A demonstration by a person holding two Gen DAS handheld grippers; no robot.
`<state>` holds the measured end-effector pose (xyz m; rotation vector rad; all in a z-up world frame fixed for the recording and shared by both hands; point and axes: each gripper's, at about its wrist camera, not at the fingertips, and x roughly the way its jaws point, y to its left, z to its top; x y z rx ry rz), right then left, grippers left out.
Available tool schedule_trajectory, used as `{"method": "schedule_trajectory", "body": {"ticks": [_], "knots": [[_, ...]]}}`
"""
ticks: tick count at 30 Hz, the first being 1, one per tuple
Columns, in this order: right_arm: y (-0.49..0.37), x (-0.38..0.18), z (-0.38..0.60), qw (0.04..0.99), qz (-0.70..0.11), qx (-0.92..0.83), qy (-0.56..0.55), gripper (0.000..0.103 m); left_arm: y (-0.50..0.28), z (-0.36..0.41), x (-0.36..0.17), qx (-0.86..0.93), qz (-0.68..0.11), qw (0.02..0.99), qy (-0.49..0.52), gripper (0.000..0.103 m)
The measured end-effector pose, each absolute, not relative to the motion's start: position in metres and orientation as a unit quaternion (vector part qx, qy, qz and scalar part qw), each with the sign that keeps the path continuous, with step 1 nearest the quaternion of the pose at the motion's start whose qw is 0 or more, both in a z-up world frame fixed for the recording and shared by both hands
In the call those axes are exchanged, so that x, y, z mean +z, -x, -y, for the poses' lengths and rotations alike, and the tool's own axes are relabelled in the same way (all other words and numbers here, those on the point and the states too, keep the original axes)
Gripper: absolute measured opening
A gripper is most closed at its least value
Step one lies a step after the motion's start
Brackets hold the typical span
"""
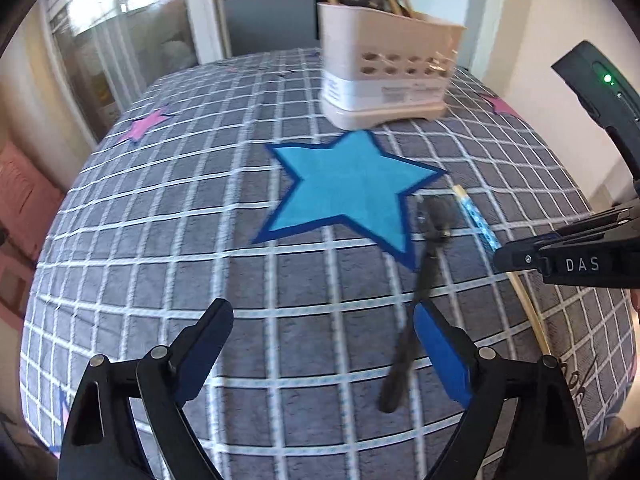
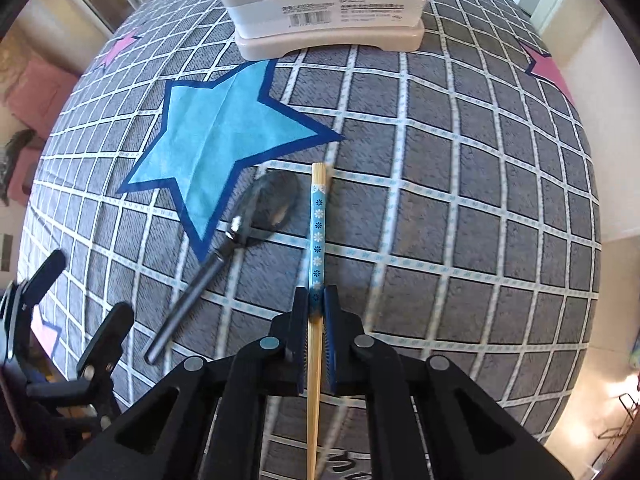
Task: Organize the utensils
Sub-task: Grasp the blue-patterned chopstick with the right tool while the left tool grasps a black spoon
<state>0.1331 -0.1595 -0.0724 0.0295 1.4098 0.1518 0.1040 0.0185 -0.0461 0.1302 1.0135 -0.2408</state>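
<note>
A bamboo chopstick with a blue flowered band lies on the checked cloth, and my right gripper is shut on it near the band's lower end. Seen from the left wrist, that chopstick runs under the right gripper. A dark spoon lies just left of it, bowl toward the blue star. My left gripper hangs open above the cloth, its right finger beside the spoon's handle, gripping nothing. A cream utensil holder with utensils in it stands at the far side.
The table is covered by a grey checked cloth with a big blue star and pink stars. The holder's base sits just beyond the star. The table's edge curves down on all sides.
</note>
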Motion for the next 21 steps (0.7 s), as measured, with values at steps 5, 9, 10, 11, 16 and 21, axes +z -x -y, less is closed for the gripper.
{"method": "schedule_trajectory", "body": {"ticks": [5, 9, 10, 11, 16, 21], "knots": [[-0.122, -0.073, 0.193, 0.763, -0.639, 0.092, -0.040, 0.008, -0.119, 0.018, -0.055, -0.143, -0.518, 0.838, -0.098, 0.101], [-0.114, -0.066, 0.215, 0.764, -0.633, 0.104, -0.066, 0.008, -0.129, 0.039, -0.060, -0.164, -0.536, 0.820, -0.118, 0.098], [-0.113, -0.064, 0.220, 0.765, -0.631, 0.106, -0.069, 0.008, -0.131, 0.039, -0.059, -0.168, -0.541, 0.816, -0.118, 0.098], [-0.112, -0.063, 0.225, 0.766, -0.629, 0.110, -0.071, 0.008, -0.134, 0.040, -0.059, -0.172, -0.547, 0.811, -0.117, 0.098], [-0.102, -0.054, 0.240, 0.769, -0.622, 0.128, -0.075, 0.008, -0.147, 0.045, -0.059, -0.187, -0.579, 0.783, -0.127, 0.098], [-0.108, -0.052, 0.232, 0.769, -0.617, 0.145, -0.087, 0.008, -0.150, 0.055, -0.057, -0.209, -0.595, 0.762, -0.146, 0.084]]}}
